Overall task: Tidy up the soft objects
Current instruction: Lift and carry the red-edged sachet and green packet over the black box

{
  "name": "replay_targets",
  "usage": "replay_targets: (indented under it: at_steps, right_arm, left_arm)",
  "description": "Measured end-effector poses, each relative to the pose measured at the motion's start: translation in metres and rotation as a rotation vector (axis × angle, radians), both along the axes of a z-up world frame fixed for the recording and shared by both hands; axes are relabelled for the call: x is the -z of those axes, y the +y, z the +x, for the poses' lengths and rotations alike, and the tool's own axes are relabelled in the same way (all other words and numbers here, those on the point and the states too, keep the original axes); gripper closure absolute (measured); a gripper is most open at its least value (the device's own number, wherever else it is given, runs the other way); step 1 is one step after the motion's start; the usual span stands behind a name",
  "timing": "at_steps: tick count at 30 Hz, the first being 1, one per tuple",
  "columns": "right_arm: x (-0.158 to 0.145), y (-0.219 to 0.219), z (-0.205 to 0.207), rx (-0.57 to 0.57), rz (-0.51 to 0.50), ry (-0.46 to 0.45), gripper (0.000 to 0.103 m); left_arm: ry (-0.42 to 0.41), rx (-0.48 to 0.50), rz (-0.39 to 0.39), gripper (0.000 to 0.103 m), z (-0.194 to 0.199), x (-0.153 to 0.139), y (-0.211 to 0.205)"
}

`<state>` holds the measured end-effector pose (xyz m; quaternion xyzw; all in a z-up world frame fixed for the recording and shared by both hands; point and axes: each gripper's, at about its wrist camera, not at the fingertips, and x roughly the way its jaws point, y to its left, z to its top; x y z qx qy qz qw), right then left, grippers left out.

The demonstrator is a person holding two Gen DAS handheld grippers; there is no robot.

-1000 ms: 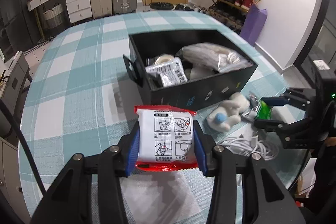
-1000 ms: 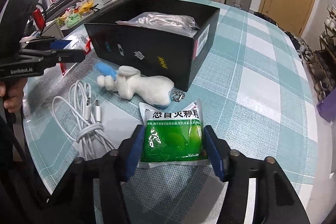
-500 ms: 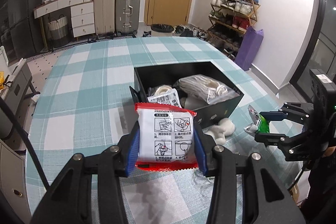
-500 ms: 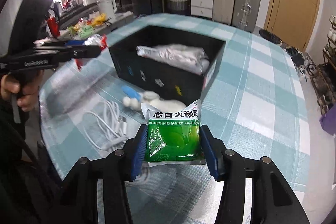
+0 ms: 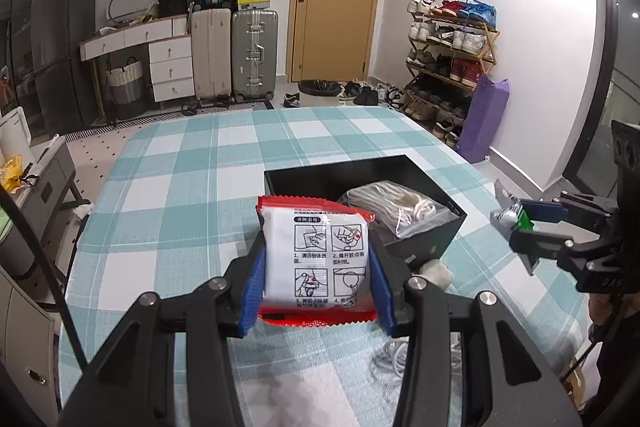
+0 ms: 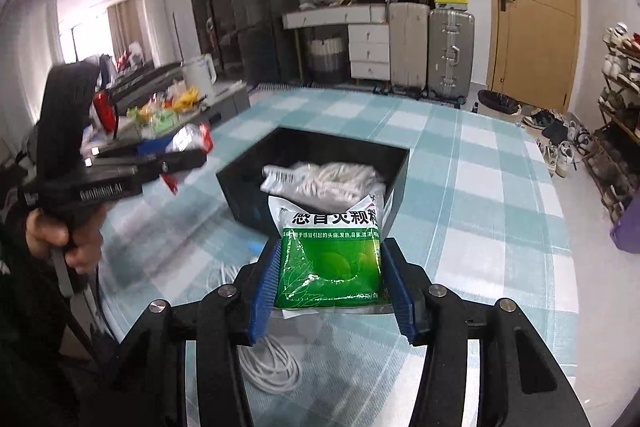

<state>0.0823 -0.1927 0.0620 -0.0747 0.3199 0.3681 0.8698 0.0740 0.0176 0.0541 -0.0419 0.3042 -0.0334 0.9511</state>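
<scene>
My left gripper is shut on a red and white packet and holds it high above the table, short of the open black box. My right gripper is shut on a green and white sachet, also raised, near the box. The box holds a clear bag of white rope, which also shows in the right wrist view. Each gripper shows in the other's view: the right and the left.
A white cable coil lies on the checked tablecloth below my grippers. A white plush toy peeks out by the box's near corner. Suitcases, drawers, a door and a shoe rack stand beyond the table.
Both grippers have lifted with their packets, up and away from the table. The box and the plush toy now sit lower and smaller in view.
</scene>
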Motion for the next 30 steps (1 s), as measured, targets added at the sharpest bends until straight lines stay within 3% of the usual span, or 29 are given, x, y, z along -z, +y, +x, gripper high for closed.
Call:
replay_targets:
  at_steps: [13,30]
  right_arm:
    - [-0.018,0.007,0.02,0.049,0.072,-0.017,0.053]
    - [-0.023,0.02,0.045,0.052,0.084,-0.004,0.053]
  left_arm:
    - [-0.033,-0.077,0.079,0.058,0.015,-0.006,-0.004]
    - [-0.04,-0.07,0.065,0.058,0.045,-0.02,-0.013]
